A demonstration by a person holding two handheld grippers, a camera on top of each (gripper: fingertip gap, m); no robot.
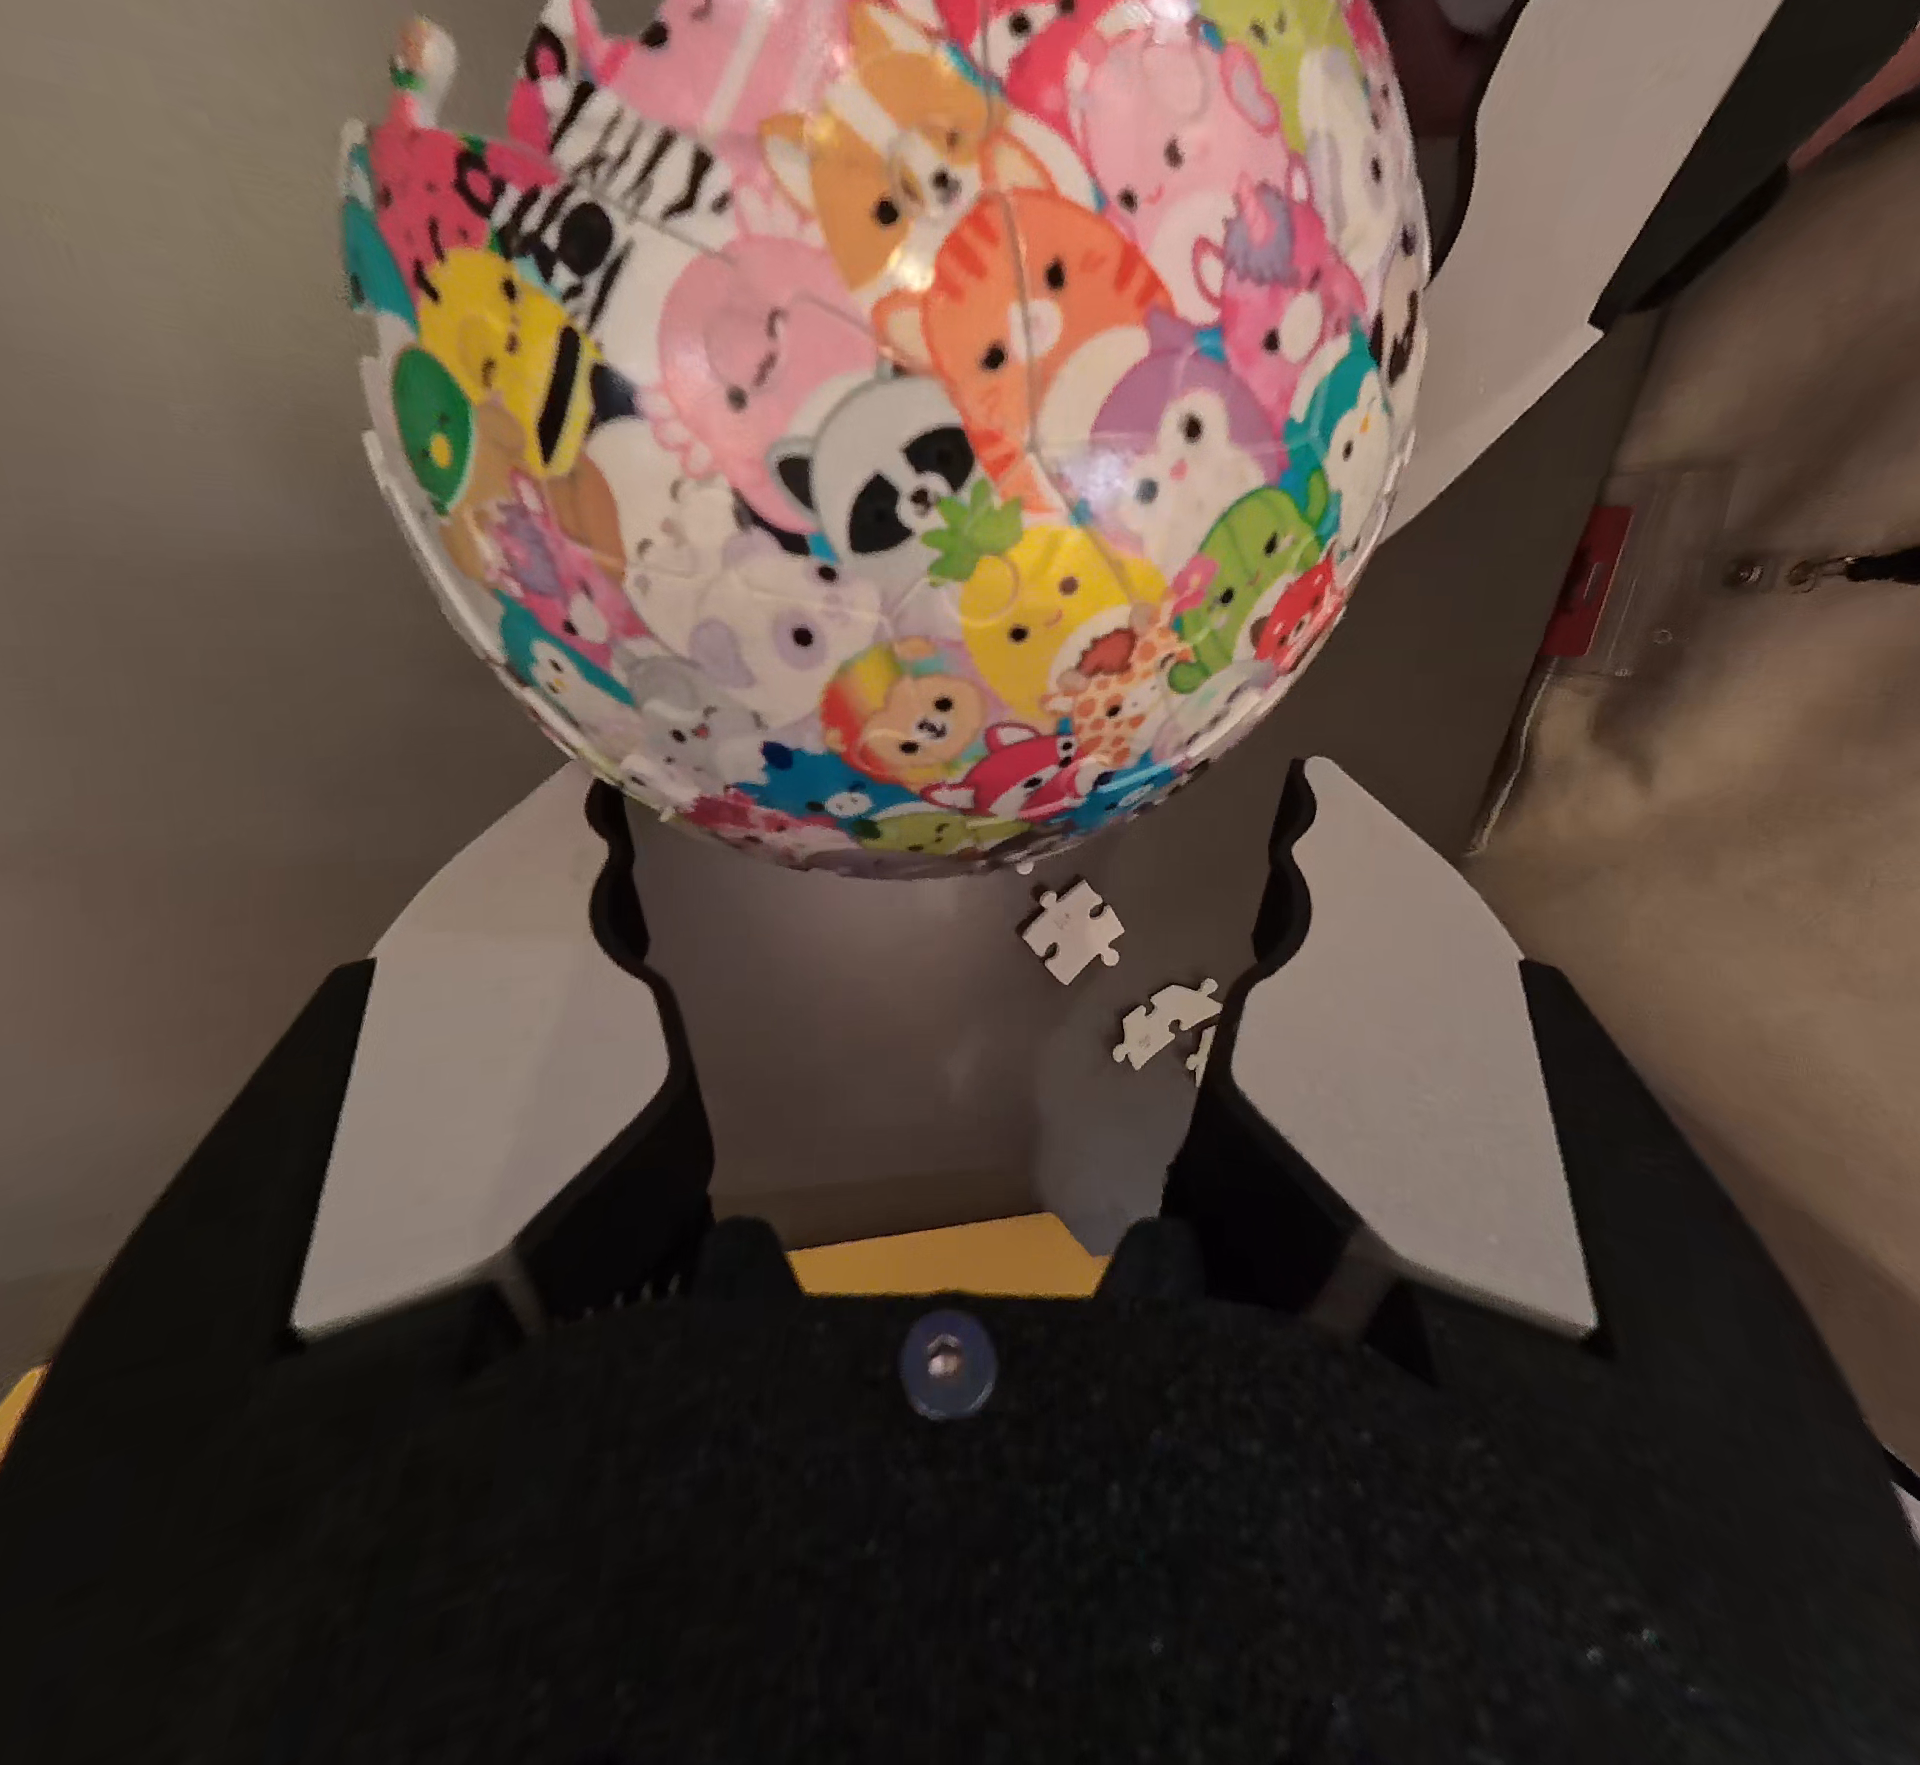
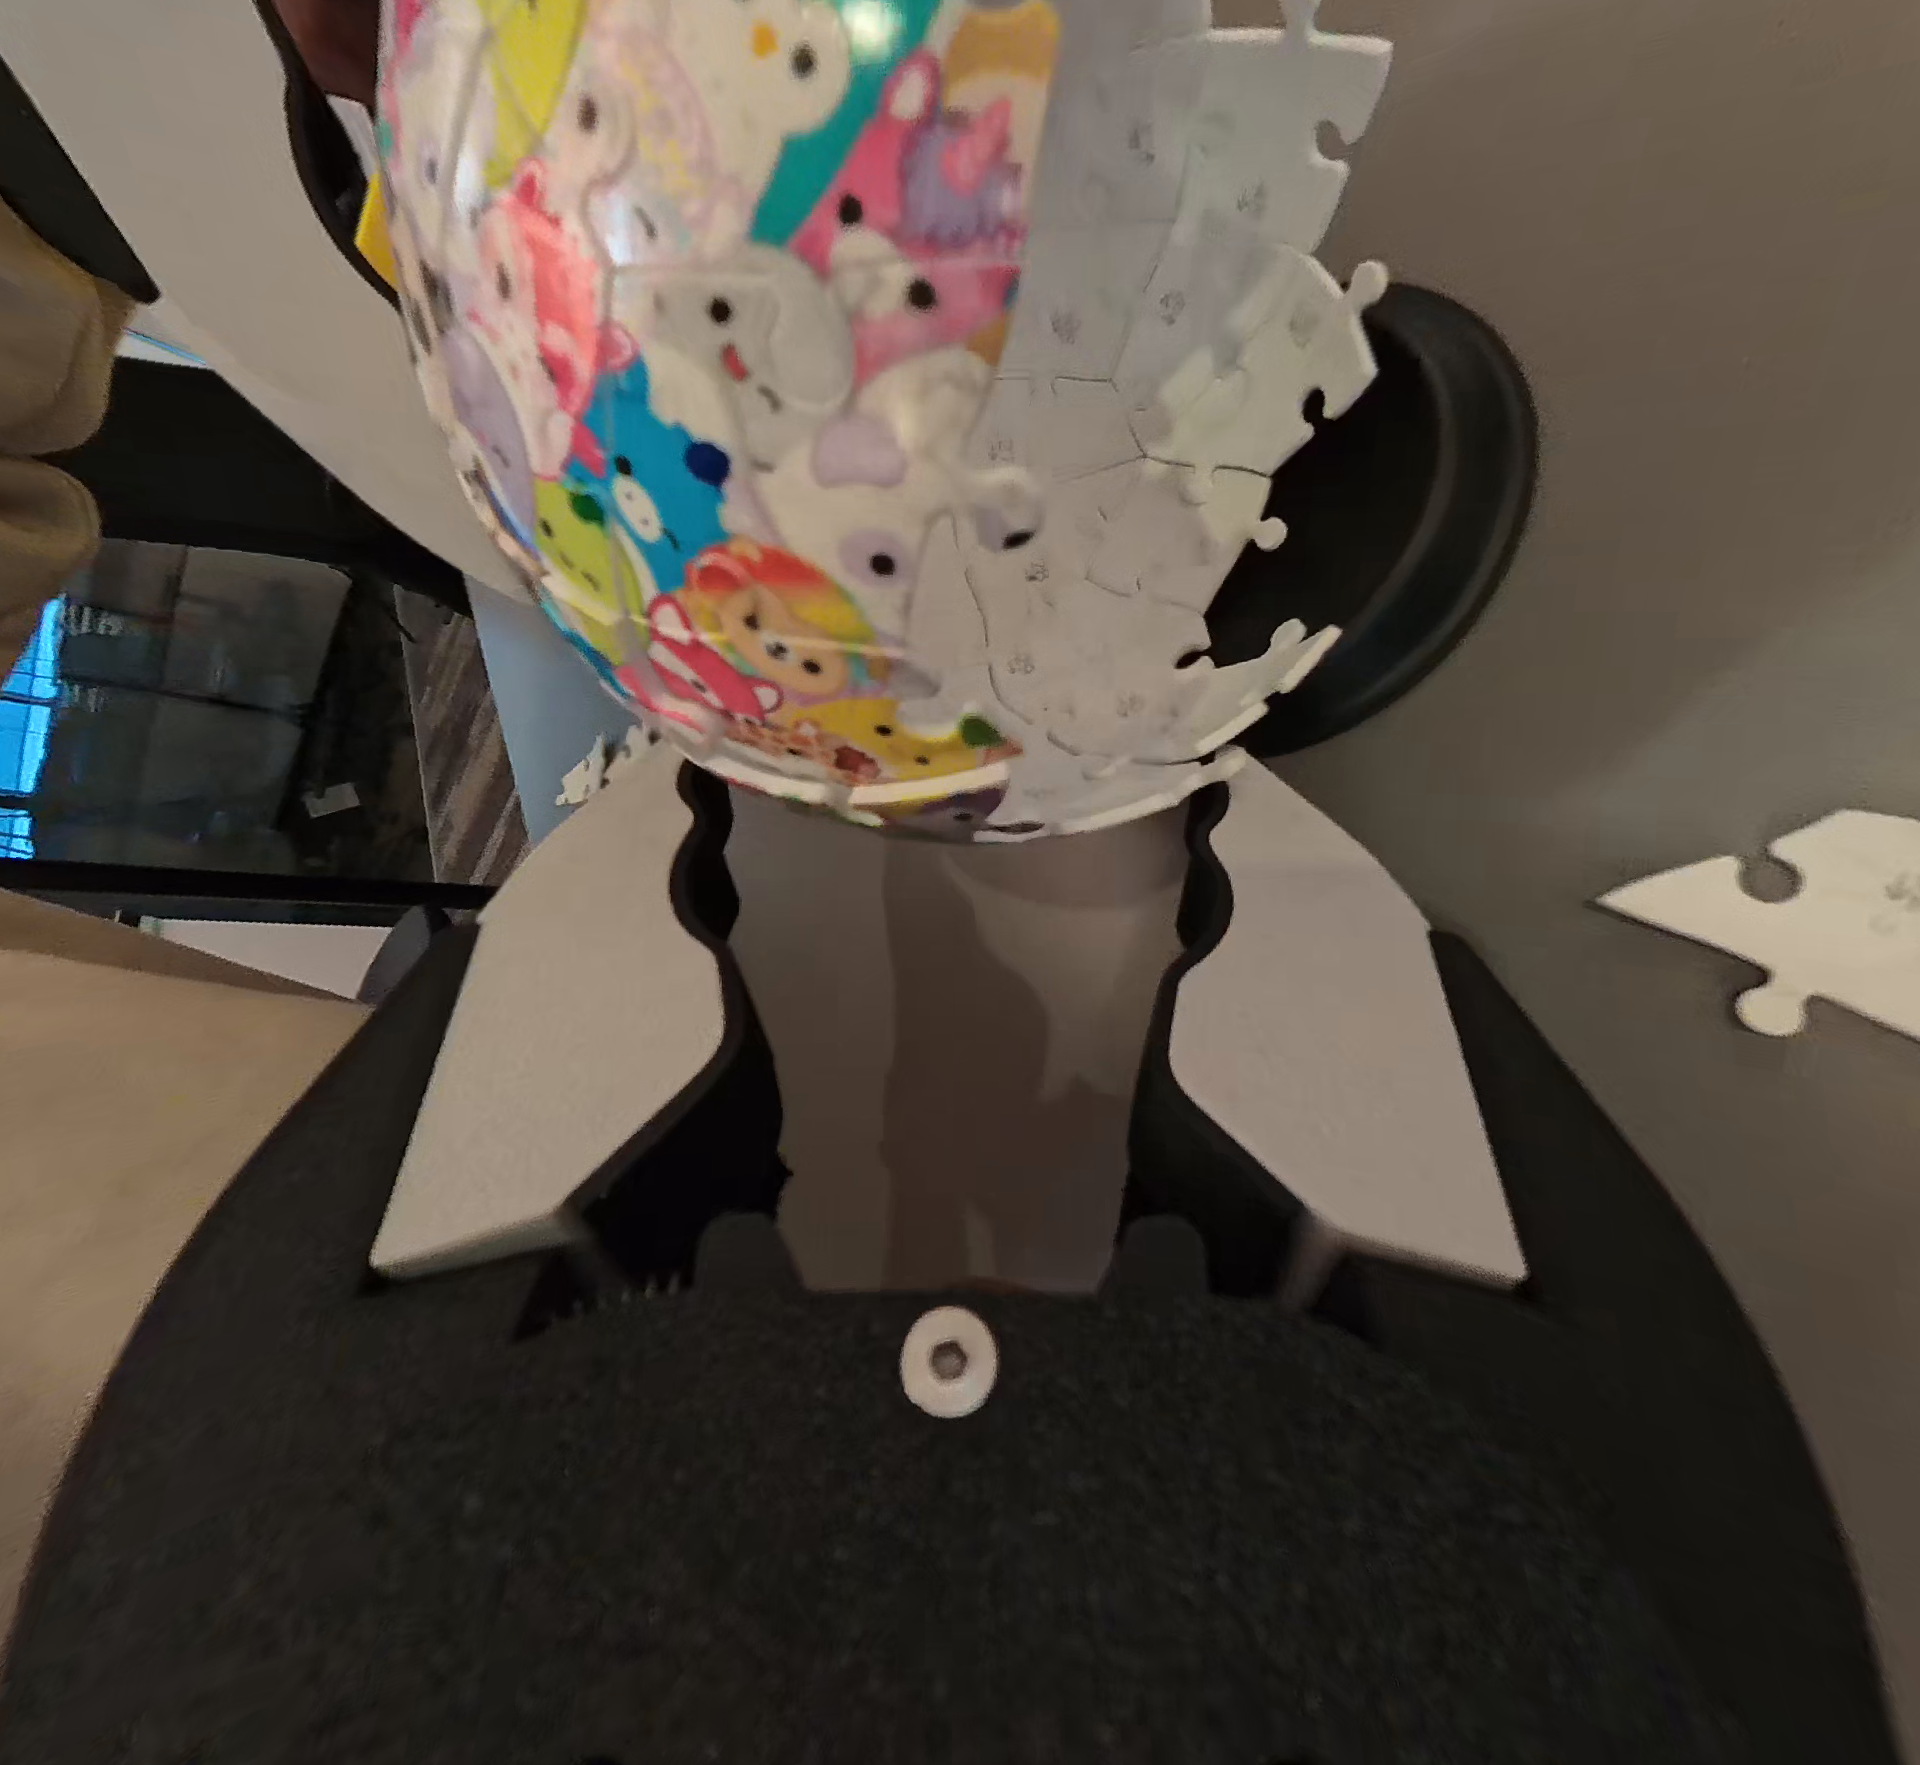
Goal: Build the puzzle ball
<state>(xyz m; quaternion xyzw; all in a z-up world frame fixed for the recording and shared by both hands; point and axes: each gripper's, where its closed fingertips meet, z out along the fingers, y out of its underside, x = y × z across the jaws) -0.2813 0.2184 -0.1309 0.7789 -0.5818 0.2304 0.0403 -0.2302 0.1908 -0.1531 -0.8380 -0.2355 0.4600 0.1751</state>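
The puzzle ball [image 1: 883, 365] is a partly built shell printed with bright cartoon animals. Its jagged open edge is at the upper left in the left wrist view. In the right wrist view the ball [image 2: 727, 365] shows its white inner side [image 2: 1164, 365] on the right. My left gripper [image 1: 945, 790] is open, its fingertips against the ball's lower curve. My right gripper [image 2: 951, 790] is open too, its fingertips against the ball from the opposite side. Each gripper shows in the other's view, the right [image 1: 1662, 105] and the left [image 2: 208, 157].
Two loose white pieces [image 1: 1070, 931] [image 1: 1164, 1024] lie face down on the grey table under the ball. Another loose piece [image 2: 1818, 915] lies at the right. A black round stand [image 2: 1455, 520] sits behind the ball. A person in beige clothing [image 1: 1714, 572] is close on the right. The loose piece [image 2: 1818, 915] is closer to my right gripper, around 8 cm from its tips; the left tips are 15 cm off.
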